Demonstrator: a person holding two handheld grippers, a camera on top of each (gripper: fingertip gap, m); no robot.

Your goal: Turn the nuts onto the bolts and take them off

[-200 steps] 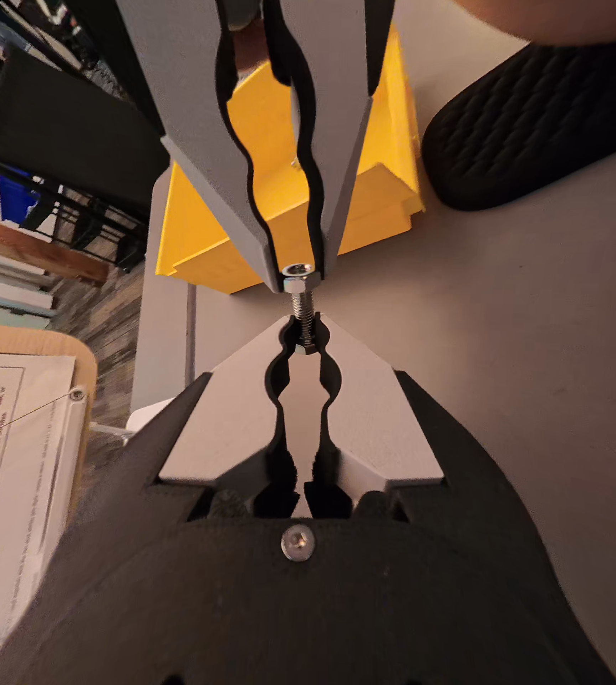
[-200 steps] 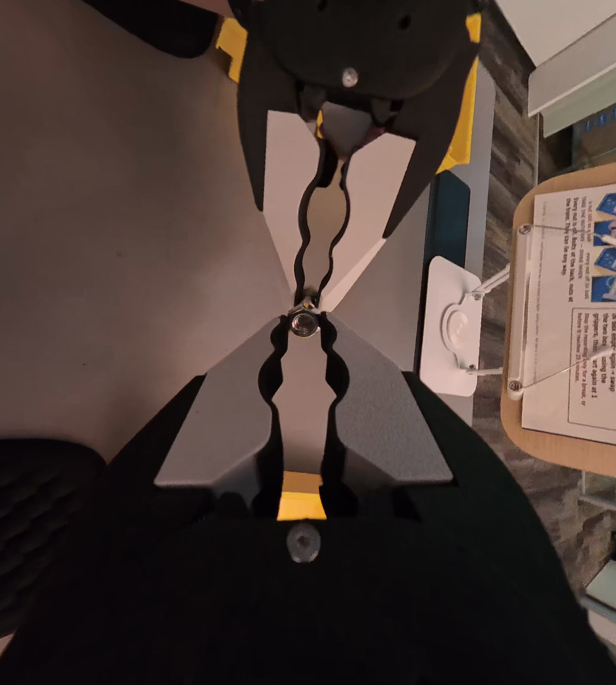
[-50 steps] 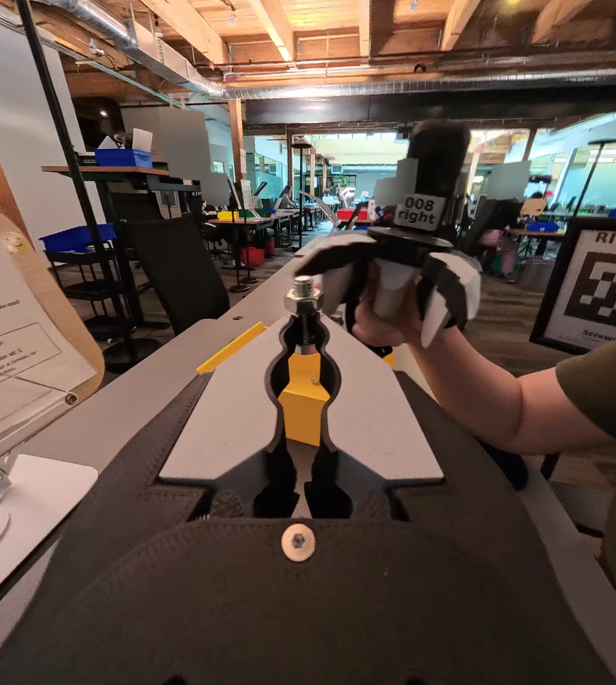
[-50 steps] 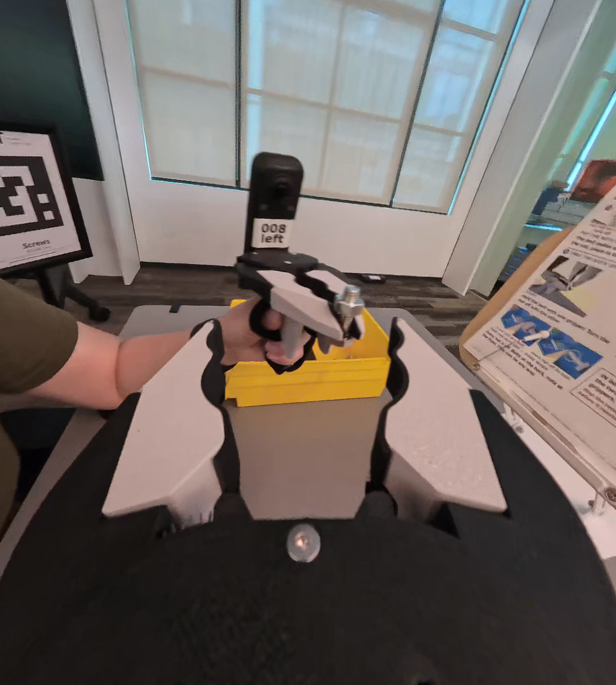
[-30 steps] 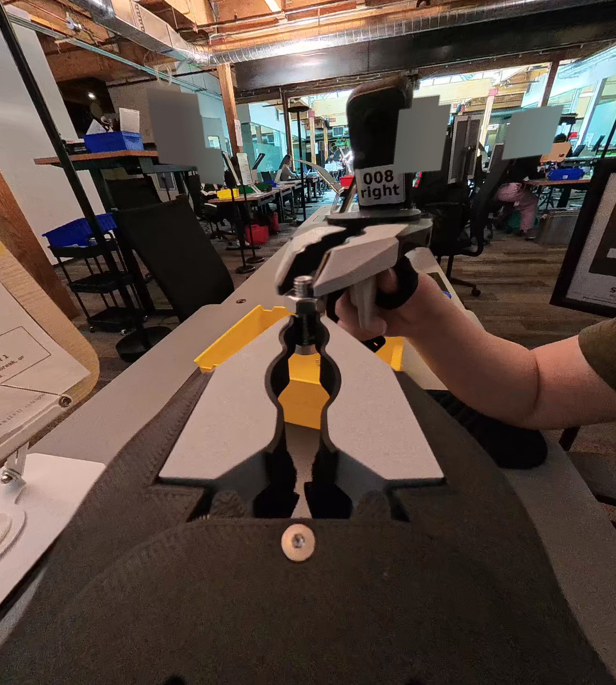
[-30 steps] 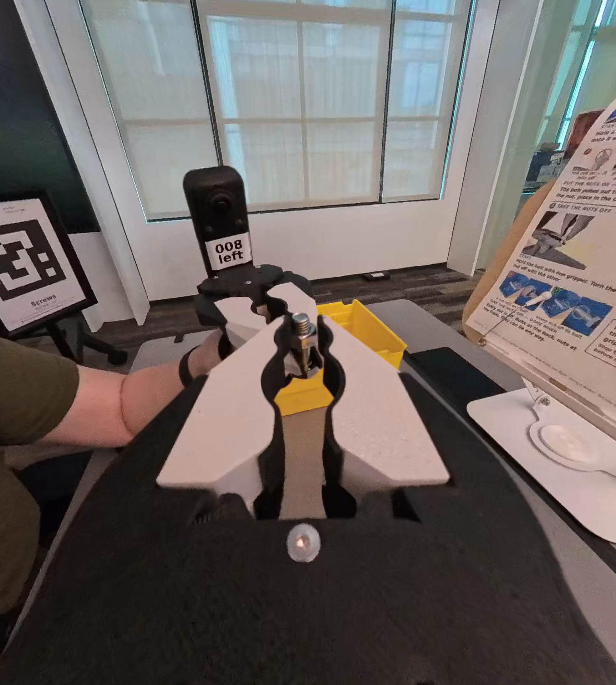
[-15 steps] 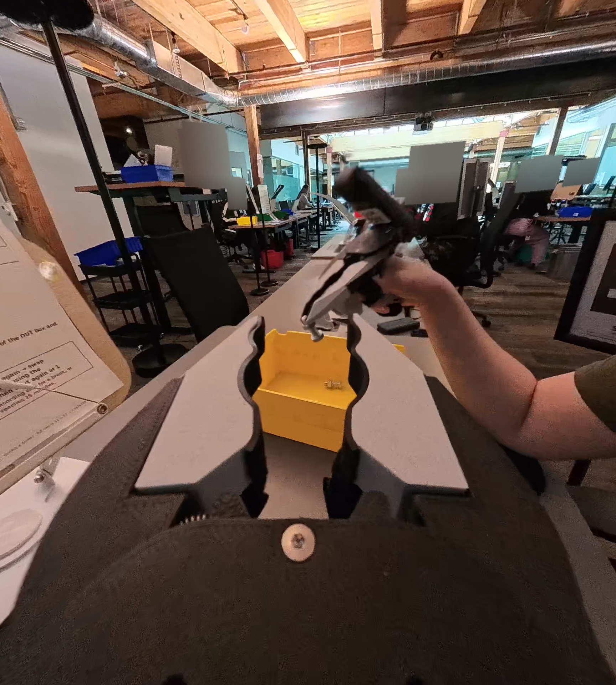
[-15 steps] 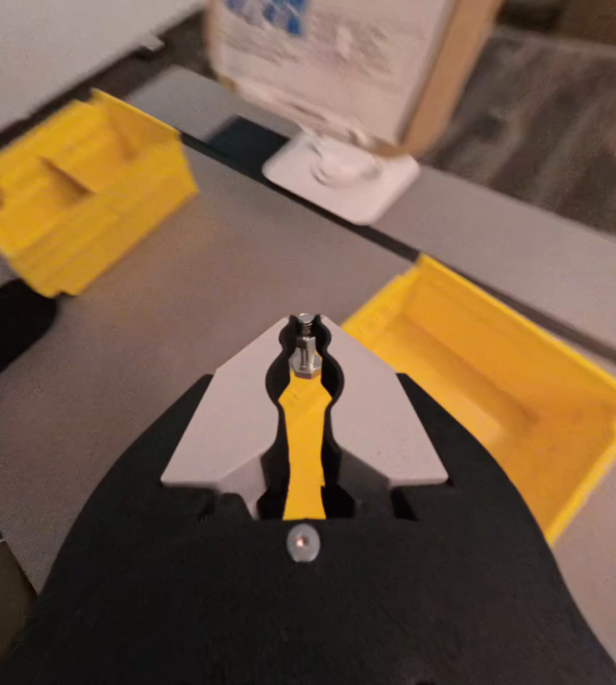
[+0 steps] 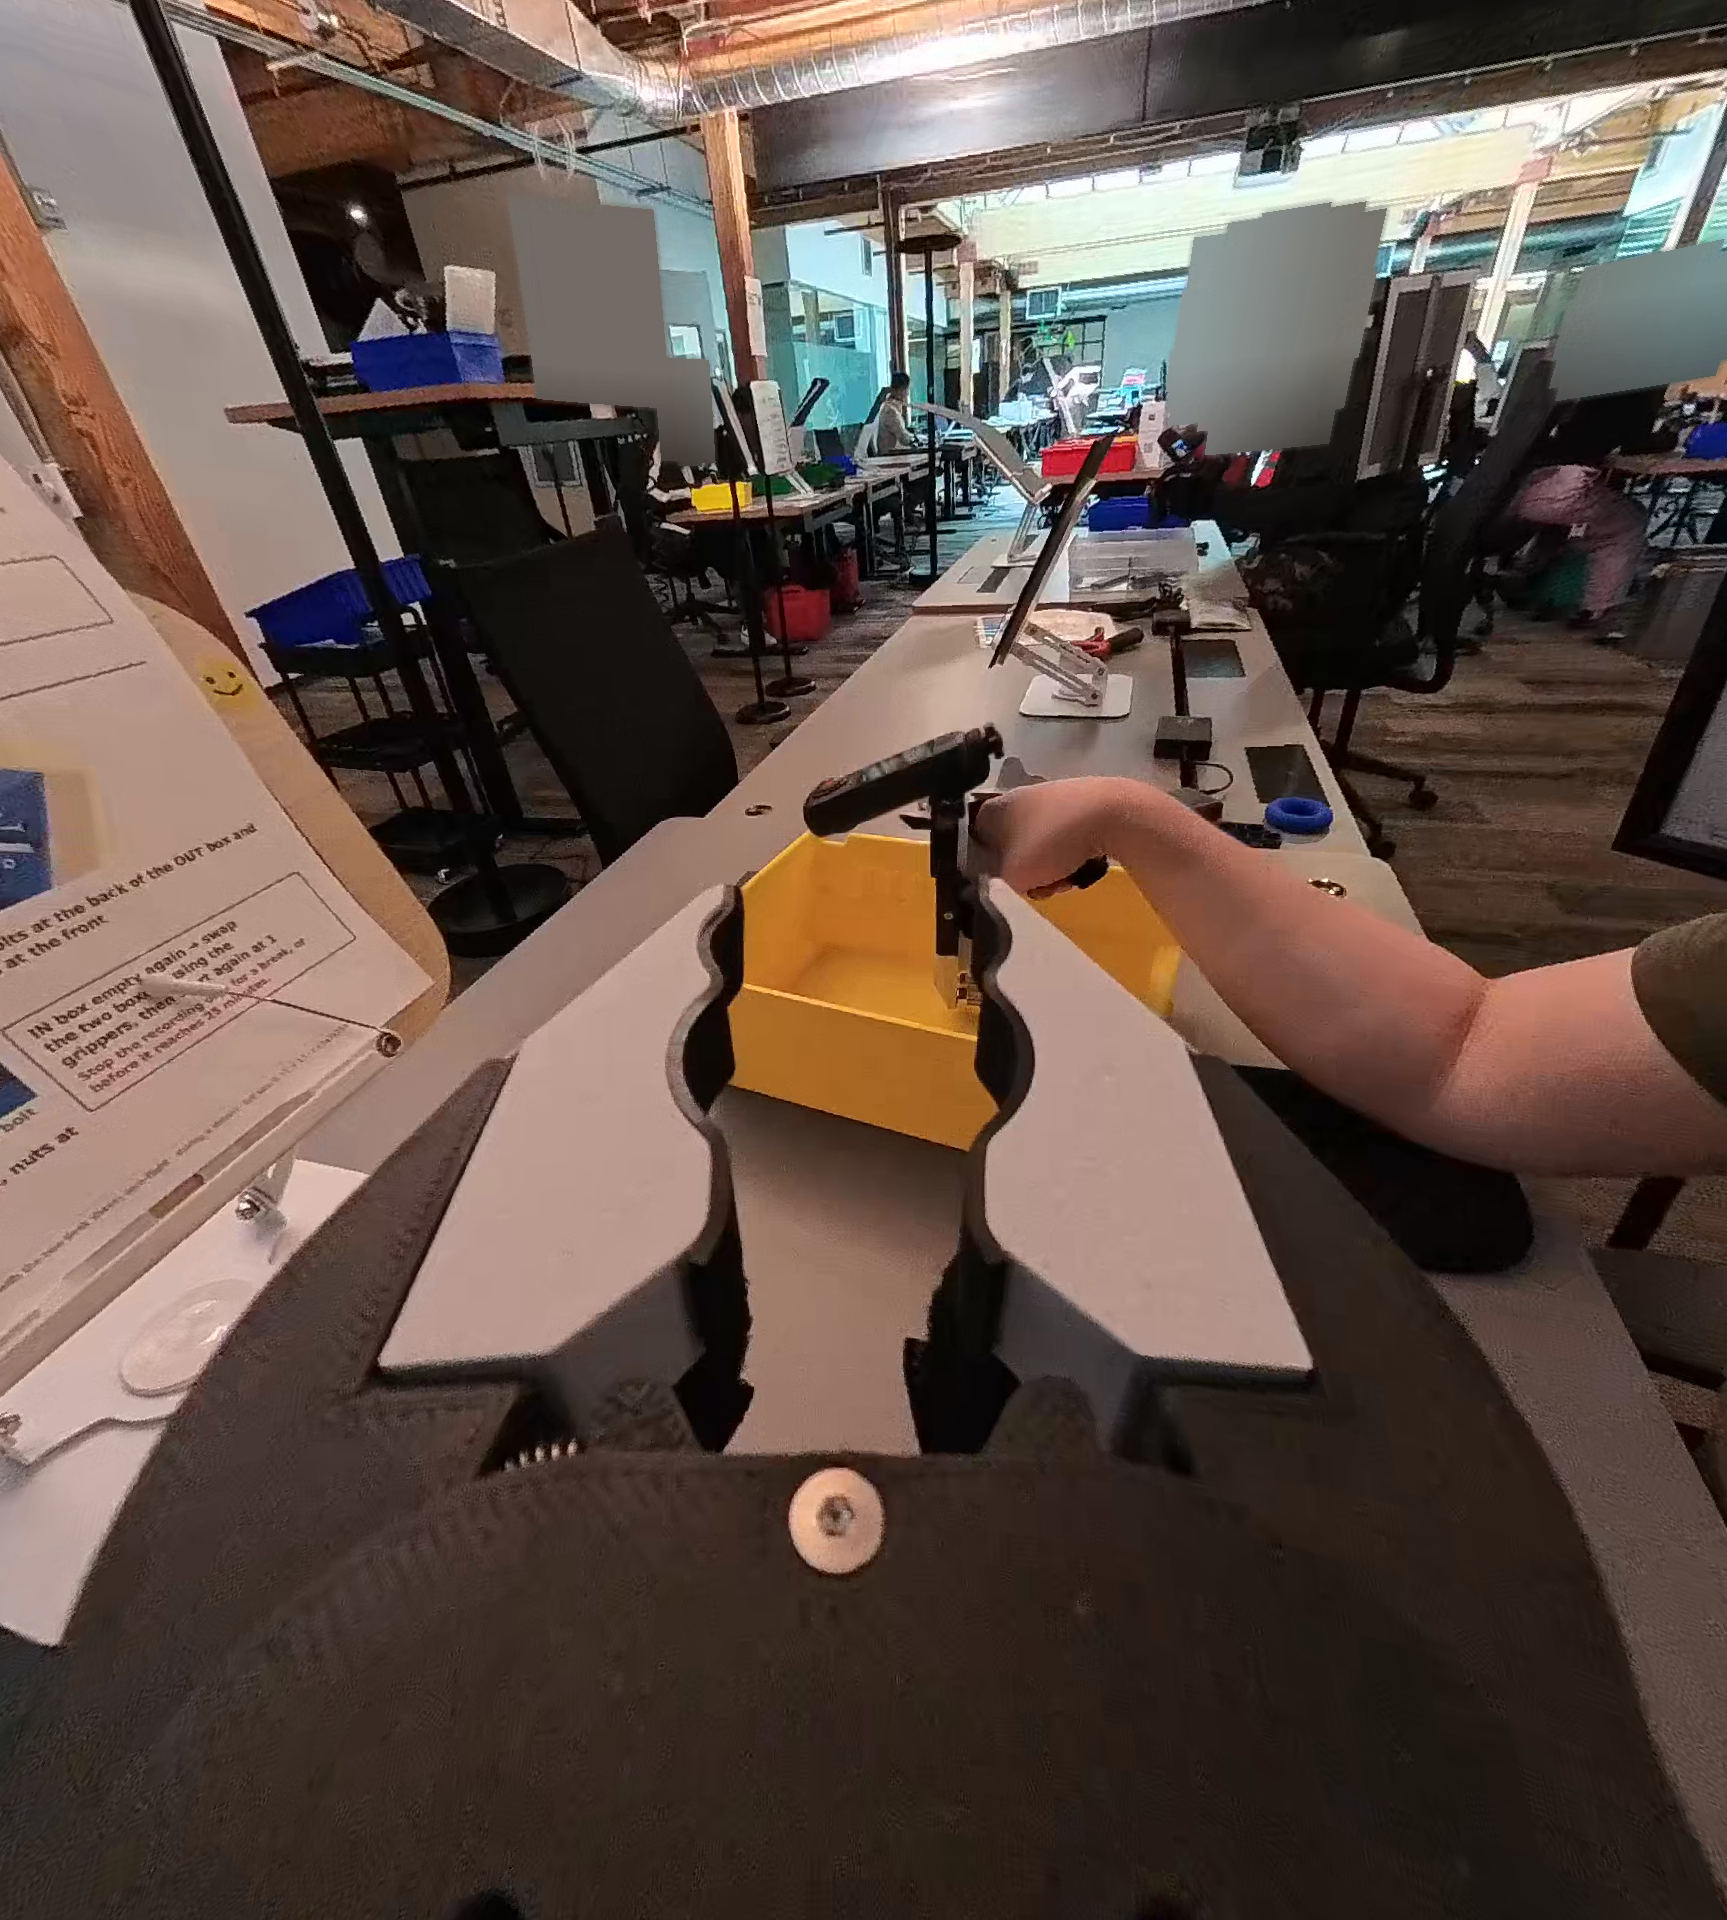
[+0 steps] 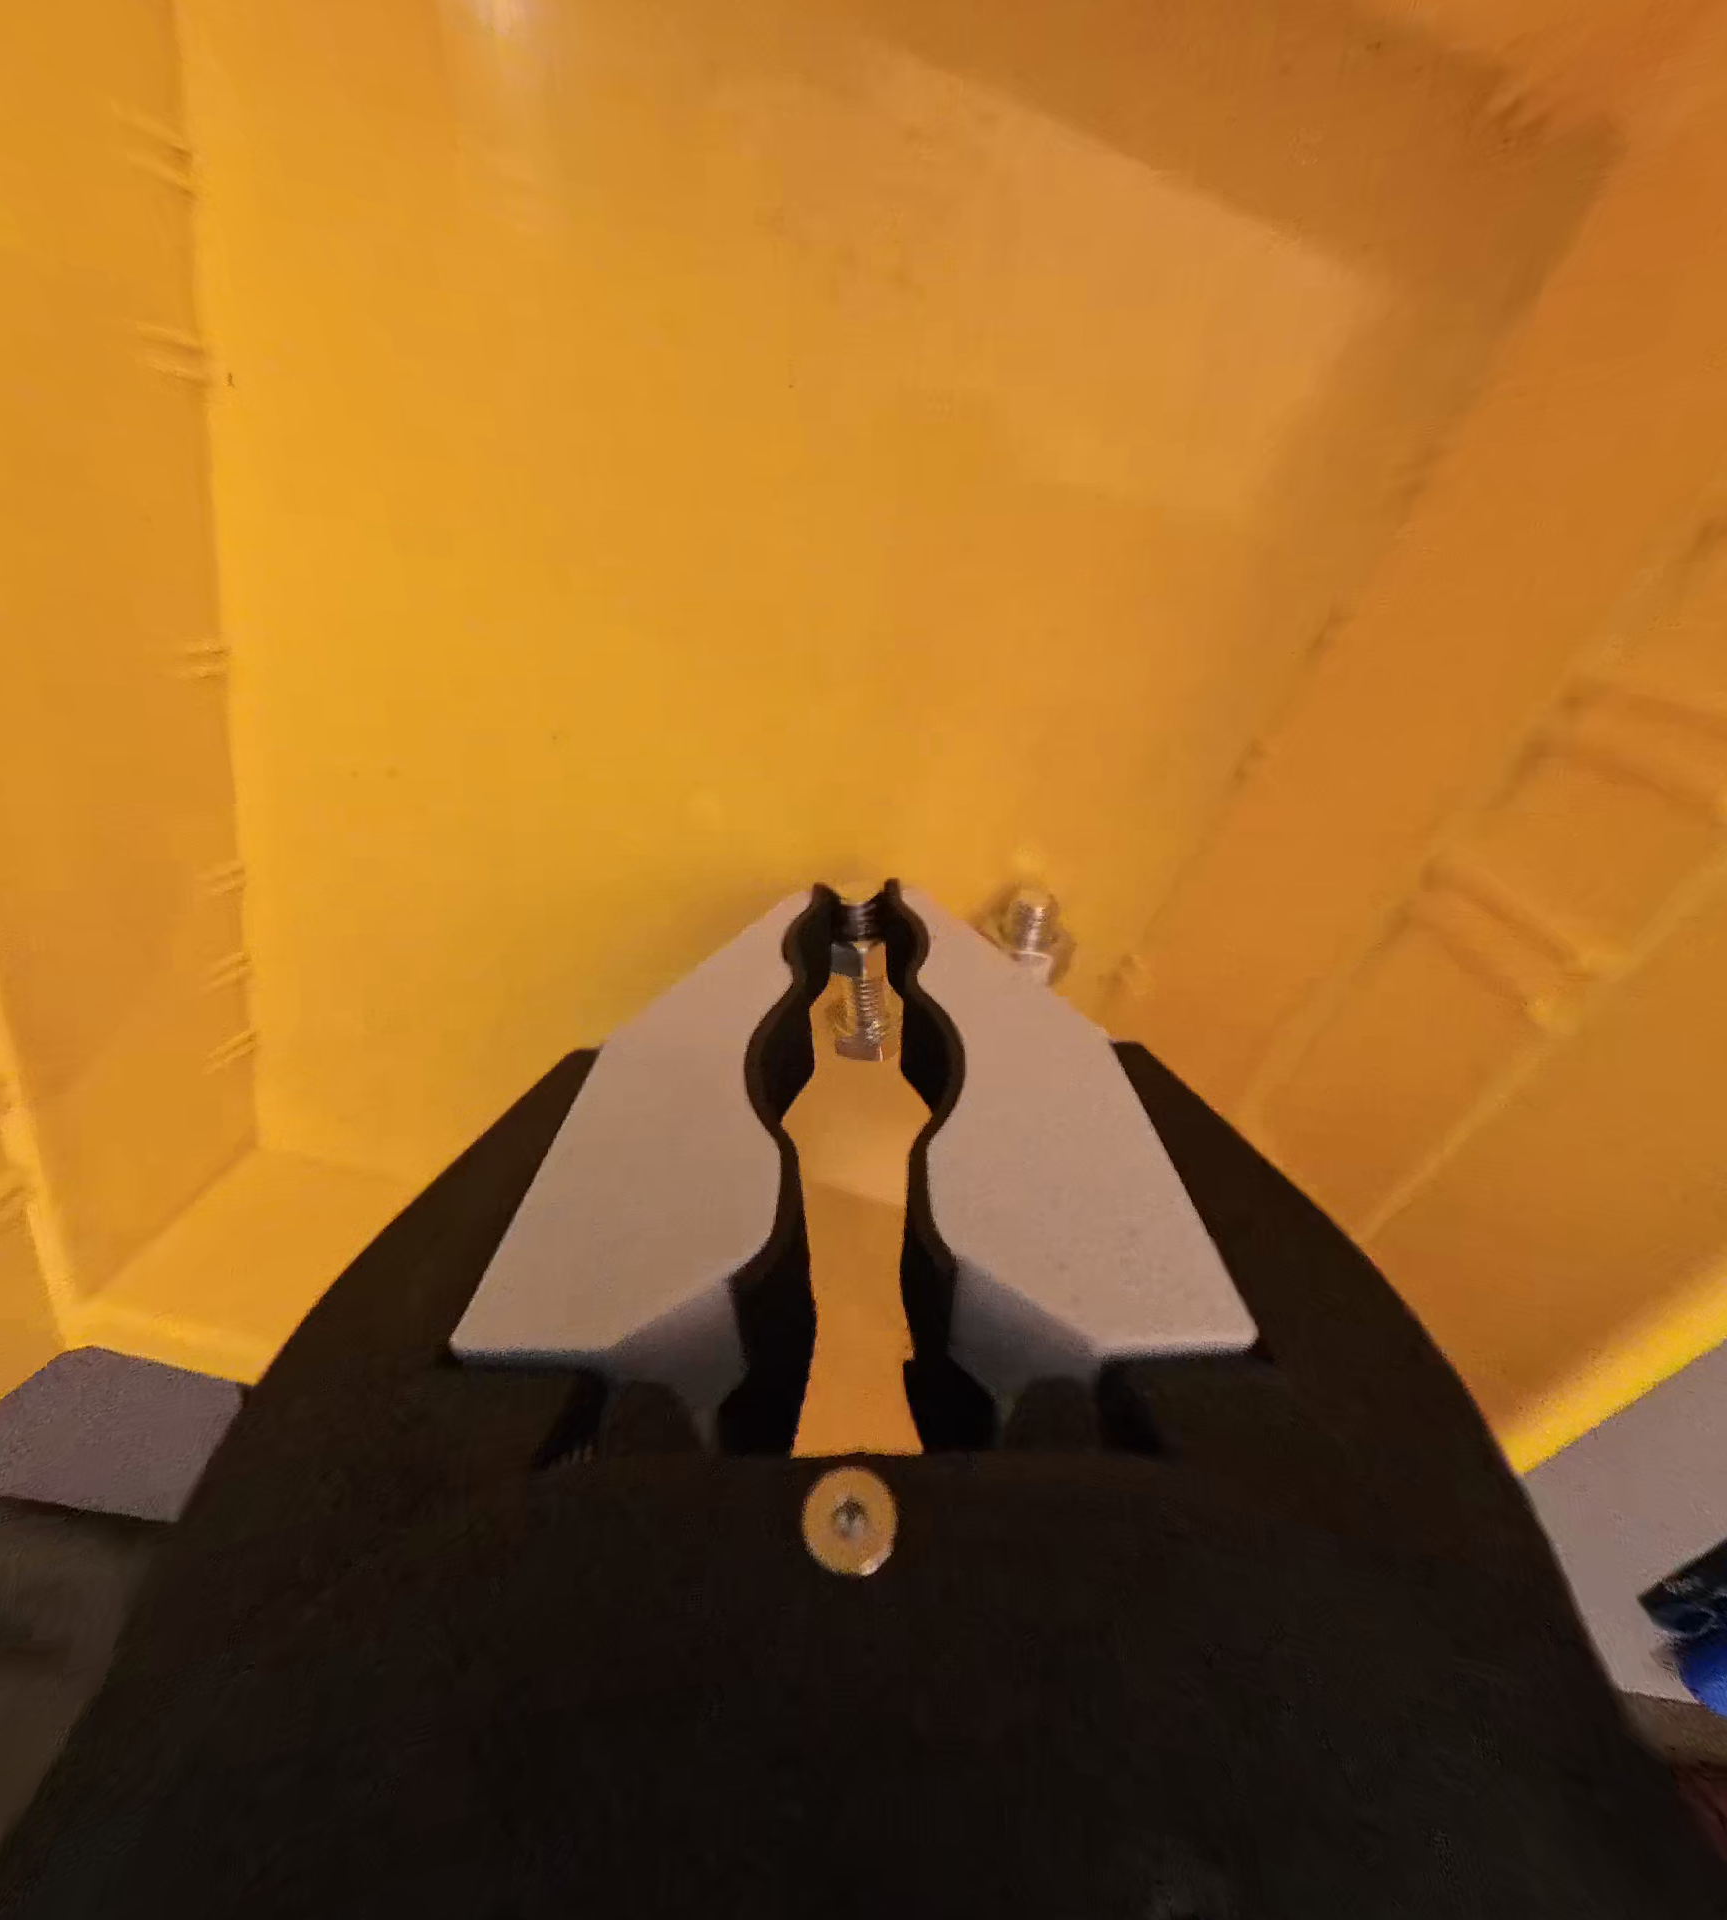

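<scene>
Right claw (image 10: 854,902), at the centre of the right wrist view, is clamping on a bolt (image 10: 857,971); the threaded end is sitting between the tips and the head is lying nearer the camera. A nut (image 10: 851,958) is riding on the thread, between tip and head. The claw is reaching down into a yellow bin (image 10: 630,520), whose floor and walls are filling the upper frame. A second bolt (image 10: 1028,935) with its nut is lying on the bin floor just right of the claw tip, near the corner.

In the left wrist view the left claw (image 9: 851,914) is standing apart with nothing between its fingers, low in the frame over the grey tabletop (image 9: 828,1299). Beyond it, at centre frame, the same bin (image 9: 838,1065) is resting on the tabletop, and the right claw (image 9: 961,995) is pointing down into it. An instruction board (image 9: 90,935) is leaning at the left edge.

The step in hand appears to be depositing an assembled bolt in the bin beside the one already there. The next move is likely calling for the right claw to part close to the floor, so that the bolt is not bouncing or rolling, and then to lift straight up clear of the neighbouring bolt and the wall.
</scene>
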